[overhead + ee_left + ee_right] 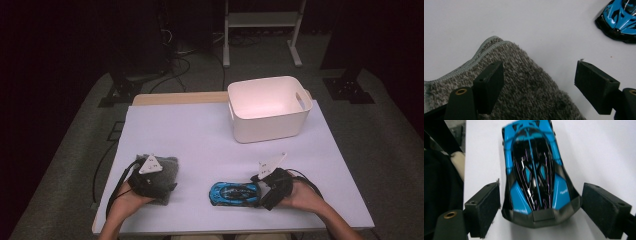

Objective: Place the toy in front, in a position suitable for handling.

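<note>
Your left tongs (539, 85) stand wide open over the grey cloth (524, 95): one jaw sits above the pile of the cloth, the other above the bare counter (524, 22) just past the cloth's edge, and nothing is held between them. In the high view the left tongs (150, 182) rest on top of the cloth (167, 165), which lies flat at the near left of the counter (200, 140), your left hand (125, 197) behind the tool. Your right tongs (540, 212) are open too, the jaws spread to either side of the blue toy car (536, 170); one end of the car sits between them, and there is a small gap on each side, so no grip yet. The car points away from the right tongs along the counter. From above, the car (235, 193) lies just to the left of the right tongs (267, 192), touching or nearly so, with your right hand (302, 197) holding the tool from the outer side. A white bin (267, 107) stands well beyond the right tongs, at the far side of the counter, upright and open at the top.
</note>
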Action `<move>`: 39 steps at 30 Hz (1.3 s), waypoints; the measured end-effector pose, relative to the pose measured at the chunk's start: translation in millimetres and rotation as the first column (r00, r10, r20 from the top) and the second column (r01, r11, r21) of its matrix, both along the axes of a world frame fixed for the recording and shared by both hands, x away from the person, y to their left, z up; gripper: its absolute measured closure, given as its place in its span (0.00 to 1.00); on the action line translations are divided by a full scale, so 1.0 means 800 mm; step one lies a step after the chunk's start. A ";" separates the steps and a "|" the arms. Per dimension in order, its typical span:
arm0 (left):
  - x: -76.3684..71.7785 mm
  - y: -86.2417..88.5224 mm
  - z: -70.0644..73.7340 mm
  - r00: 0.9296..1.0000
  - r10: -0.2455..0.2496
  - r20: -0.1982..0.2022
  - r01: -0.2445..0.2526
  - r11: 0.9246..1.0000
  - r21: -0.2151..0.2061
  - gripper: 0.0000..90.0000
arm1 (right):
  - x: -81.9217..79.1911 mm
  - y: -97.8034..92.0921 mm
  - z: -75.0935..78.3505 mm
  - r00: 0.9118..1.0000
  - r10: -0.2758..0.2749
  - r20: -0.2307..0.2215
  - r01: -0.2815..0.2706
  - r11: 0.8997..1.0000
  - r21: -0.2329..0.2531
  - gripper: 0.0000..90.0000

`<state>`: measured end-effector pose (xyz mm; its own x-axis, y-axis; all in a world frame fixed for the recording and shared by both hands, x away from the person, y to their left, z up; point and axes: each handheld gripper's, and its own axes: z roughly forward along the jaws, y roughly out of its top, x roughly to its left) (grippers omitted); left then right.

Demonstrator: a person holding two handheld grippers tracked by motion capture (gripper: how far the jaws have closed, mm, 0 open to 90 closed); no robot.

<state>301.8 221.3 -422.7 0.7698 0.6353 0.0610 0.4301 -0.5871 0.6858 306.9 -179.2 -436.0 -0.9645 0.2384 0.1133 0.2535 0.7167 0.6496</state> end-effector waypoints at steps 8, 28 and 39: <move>0.010 0.005 -0.018 0.998 0.033 -0.060 -0.033 0.999 0.014 0.30 | -0.004 0.000 -0.012 1.000 0.015 0.012 -0.014 1.000 -0.015 0.17; 0.006 0.008 -0.021 0.999 0.014 -0.039 -0.012 0.999 0.044 0.76 | -0.007 0.000 -0.024 0.999 0.013 0.039 -0.014 1.000 0.013 0.17; 0.007 0.013 -0.019 0.999 -0.002 -0.043 0.003 1.000 0.020 0.91 | -0.007 -0.002 -0.026 0.998 0.025 0.066 -0.026 0.999 0.021 0.20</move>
<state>307.0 231.3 -437.6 0.7735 0.6325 0.0409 0.4573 -0.6017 0.6549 301.3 -181.2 -457.0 -0.9758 0.2119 0.0543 0.1915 0.7079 0.6798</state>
